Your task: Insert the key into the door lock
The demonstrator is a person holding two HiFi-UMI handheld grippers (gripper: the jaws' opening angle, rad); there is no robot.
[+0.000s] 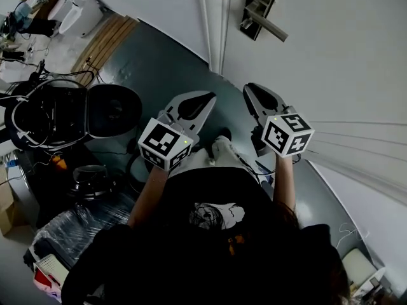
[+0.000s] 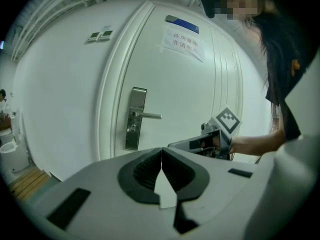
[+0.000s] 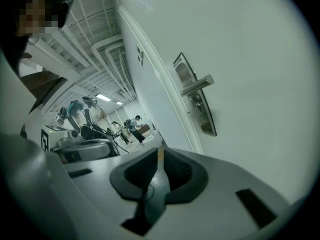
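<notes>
Left gripper (image 2: pixel 161 153): jaws are clenched tip to tip, nothing is gripped. Right gripper (image 3: pixel 160 156): jaws are also pressed together. A thin yellowish sliver (image 3: pixel 160 151) is seen at the tip line, too small to tell whether it is pinched there or lies behind. The key cannot be made out in any view. The door lock (image 2: pixel 134 119) is mounted as a metal plate on the white door (image 2: pixel 190 94), with the lever handle (image 2: pixel 149 115) sticking out of it. Both grippers are held up in front of the door, near each other and apart from the lock. A paper notice (image 2: pixel 184 43) is taped on the door above the lock. The floor (image 1: pixel 159 68) is seen below.
</notes>
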